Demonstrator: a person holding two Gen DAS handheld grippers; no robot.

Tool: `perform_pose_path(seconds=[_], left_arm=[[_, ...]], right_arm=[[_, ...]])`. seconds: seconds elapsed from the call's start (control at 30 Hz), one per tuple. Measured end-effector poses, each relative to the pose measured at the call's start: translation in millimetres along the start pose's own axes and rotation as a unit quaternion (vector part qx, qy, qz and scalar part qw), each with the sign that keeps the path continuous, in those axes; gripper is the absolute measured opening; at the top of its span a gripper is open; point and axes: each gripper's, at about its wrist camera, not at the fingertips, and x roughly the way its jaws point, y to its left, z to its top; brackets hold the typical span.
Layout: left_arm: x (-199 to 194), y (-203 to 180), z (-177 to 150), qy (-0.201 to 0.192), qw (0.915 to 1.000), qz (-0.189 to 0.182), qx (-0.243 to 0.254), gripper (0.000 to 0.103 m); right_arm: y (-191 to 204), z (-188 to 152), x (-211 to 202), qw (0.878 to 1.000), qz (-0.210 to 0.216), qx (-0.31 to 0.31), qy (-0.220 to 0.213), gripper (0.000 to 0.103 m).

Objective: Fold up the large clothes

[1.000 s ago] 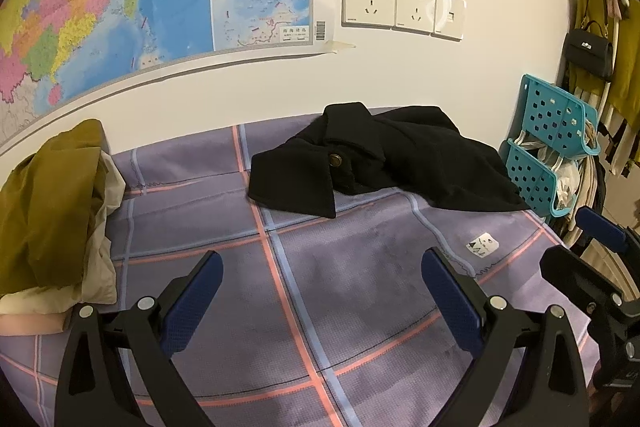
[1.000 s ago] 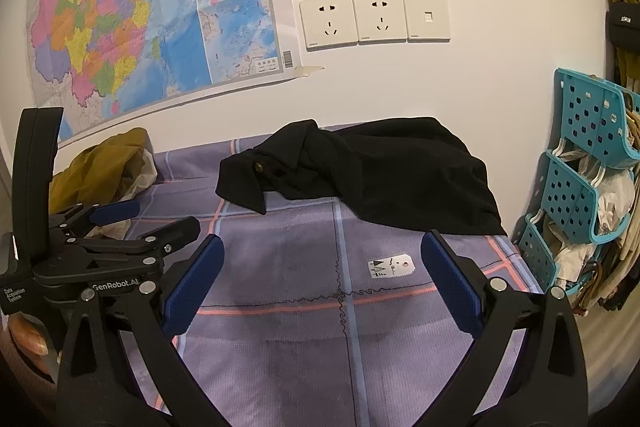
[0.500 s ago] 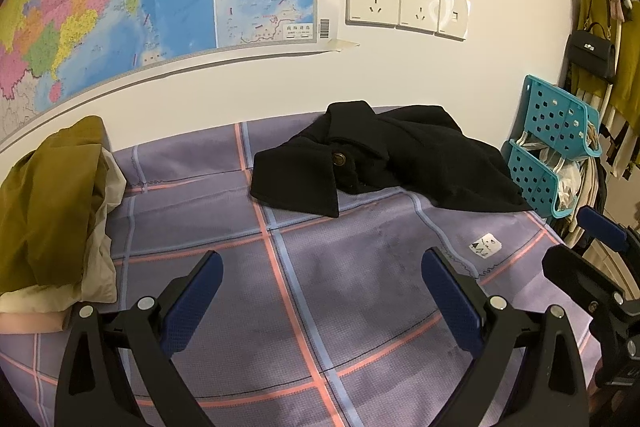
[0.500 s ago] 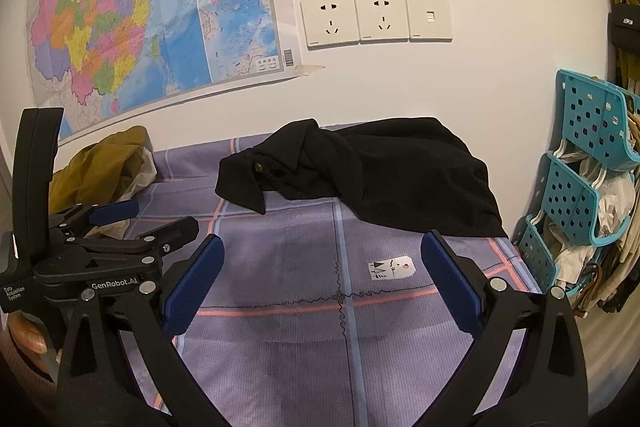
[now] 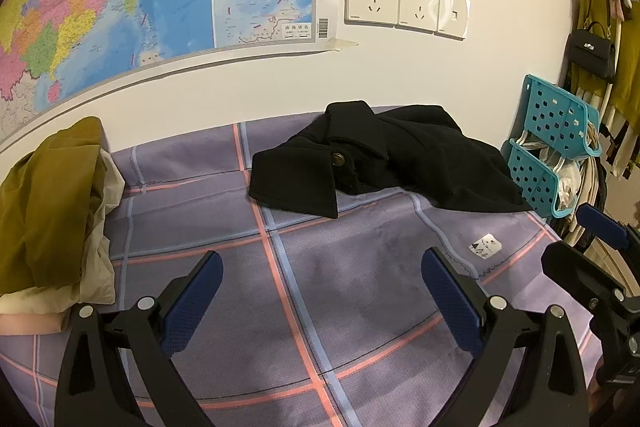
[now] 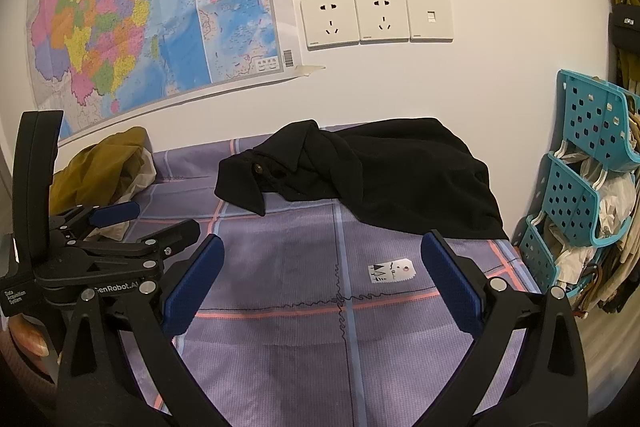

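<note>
A black coat (image 5: 384, 159) (image 6: 368, 171) lies crumpled at the far side of the purple checked bedspread (image 5: 304, 291) (image 6: 288, 307), against the wall, with a brass button showing near its collar. My left gripper (image 5: 320, 291) is open and hovers over the spread in front of the coat, holding nothing. My right gripper (image 6: 322, 277) is open too, a little nearer the coat's right part, also holding nothing. In the right wrist view the left gripper's body (image 6: 100, 251) appears at the left edge. Part of the right gripper's body (image 5: 592, 267) shows at the right edge of the left wrist view.
A heap of mustard and cream clothes (image 5: 52, 211) (image 6: 104, 171) sits at the left end of the bed. Turquoise stacked baskets (image 5: 552, 147) (image 6: 584, 187) stand off the right end. A small paper tag (image 5: 486, 246) (image 6: 392, 270) lies on the spread. A map and wall sockets hang behind.
Both views have shifted only slightly; the coat sits a touch lower and nearer in the left wrist view. Nothing was grasped or moved.
</note>
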Motion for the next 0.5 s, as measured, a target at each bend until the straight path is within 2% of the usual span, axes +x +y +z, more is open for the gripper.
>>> perform_pose_path(seconds=[0.5], left_arm=[[0.9,-0.4,1.0,-0.001,1.0,-0.001,-0.001,0.096]], right_arm=[[0.2,-0.1,1.3,1.0,0.001,0.0,0.001,0.097]])
